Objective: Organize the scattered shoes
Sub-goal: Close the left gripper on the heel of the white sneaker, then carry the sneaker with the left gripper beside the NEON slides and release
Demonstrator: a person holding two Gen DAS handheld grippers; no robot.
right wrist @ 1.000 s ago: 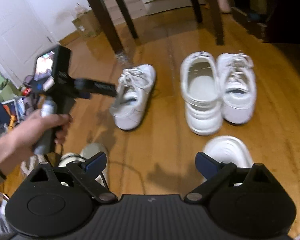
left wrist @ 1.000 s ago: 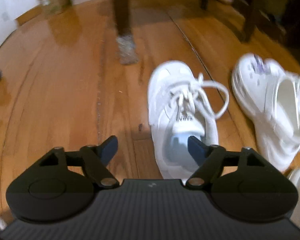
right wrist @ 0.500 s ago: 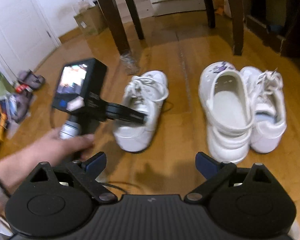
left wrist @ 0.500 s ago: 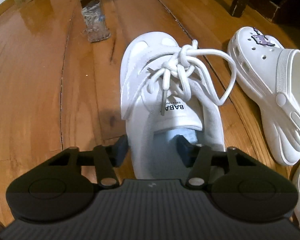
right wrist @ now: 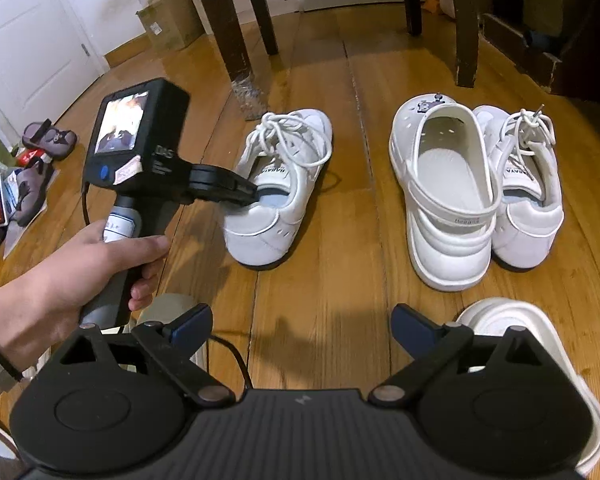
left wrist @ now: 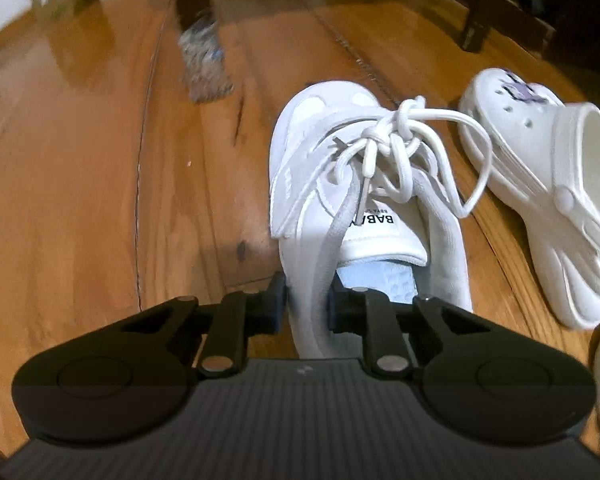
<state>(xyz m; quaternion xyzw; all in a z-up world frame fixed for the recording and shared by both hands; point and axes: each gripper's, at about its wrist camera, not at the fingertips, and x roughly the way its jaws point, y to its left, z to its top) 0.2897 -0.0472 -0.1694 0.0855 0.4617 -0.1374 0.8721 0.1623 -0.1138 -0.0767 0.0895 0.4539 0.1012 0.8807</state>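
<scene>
The left gripper [left wrist: 306,306] is clamped on the near side wall of a white laced sneaker [left wrist: 364,216]: one finger is seen outside the collar, the other inside the opening. The sneaker's sole appears to rest on the wooden floor [left wrist: 100,200]; whether it is lifted at all cannot be told. The right gripper [right wrist: 302,326] is held above the floor with its fingers apart and nothing between them.

Taking the gripped sneaker as landmark: a white clog [right wrist: 444,196] stands well apart to its right, and a second white laced sneaker [right wrist: 528,188] stands touching the far side of that clog, both toes pointing the same way as the landmark. A second white clog [right wrist: 512,320], apparently sole up, lies nearer the camera than these, partly hidden by the right gripper. A dark furniture leg [right wrist: 228,28] stands just beyond the landmark's toe. Small grey sandals [right wrist: 50,140] lie far to its left, by the door.

Progress, as judged: neither white pair is matched. The two sneakers are separated by a clog, and the clogs lie apart, one inverted. Remaining work would be to bring the gripped sneaker beside its mate and to right and pair the clogs.

Containers: a cardboard box [right wrist: 168,20] is noted beyond the furniture leg; its contents cannot be seen. No rack or bin for shoes is in view.
</scene>
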